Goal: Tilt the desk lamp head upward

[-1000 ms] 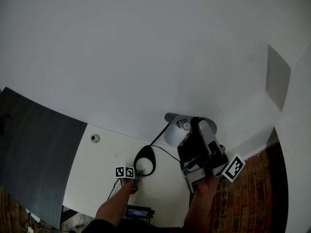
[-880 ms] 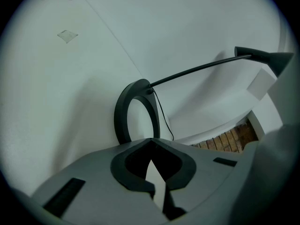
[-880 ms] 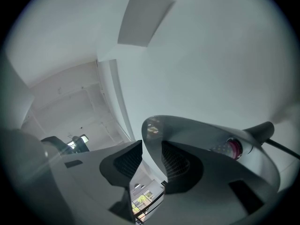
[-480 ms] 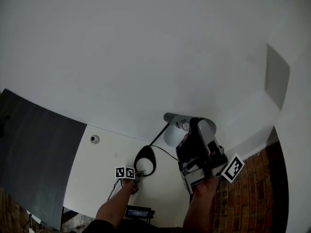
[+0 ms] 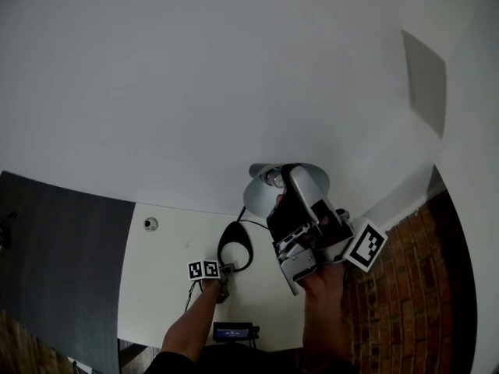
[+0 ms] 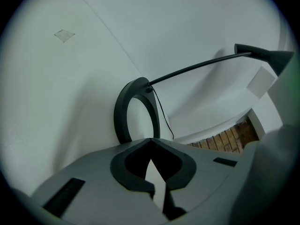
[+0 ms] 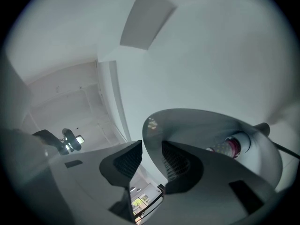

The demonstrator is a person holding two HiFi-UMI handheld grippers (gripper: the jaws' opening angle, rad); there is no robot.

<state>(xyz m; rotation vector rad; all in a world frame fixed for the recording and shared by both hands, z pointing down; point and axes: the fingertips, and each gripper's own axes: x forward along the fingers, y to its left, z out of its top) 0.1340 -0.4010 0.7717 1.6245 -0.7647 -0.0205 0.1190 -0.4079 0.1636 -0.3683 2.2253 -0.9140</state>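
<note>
The desk lamp's grey cone head (image 5: 263,187) points up and left, its bulb (image 7: 230,147) showing inside the shade (image 7: 211,125). My right gripper (image 5: 281,202) is shut on the shade's rim, one jaw inside the cone and one outside (image 7: 151,159). A thin black arm (image 6: 197,67) runs from the head down to the black ring base (image 6: 121,116) on the white surface. My left gripper (image 5: 224,277) sits just below the ring base (image 5: 221,248), apart from it. Its jaws (image 6: 150,146) meet at the tips with nothing between them.
A thin black cord (image 6: 162,118) trails from the base. A round grommet (image 5: 150,224) sits in the white desk, with a dark panel (image 5: 54,263) at the left. Red-brown brick flooring (image 5: 398,294) lies at the right, and a small lit device (image 5: 234,333) sits near the bottom.
The right gripper and the lamp head it holds have risen and shifted left in the head view. The left gripper stays by the ring base.
</note>
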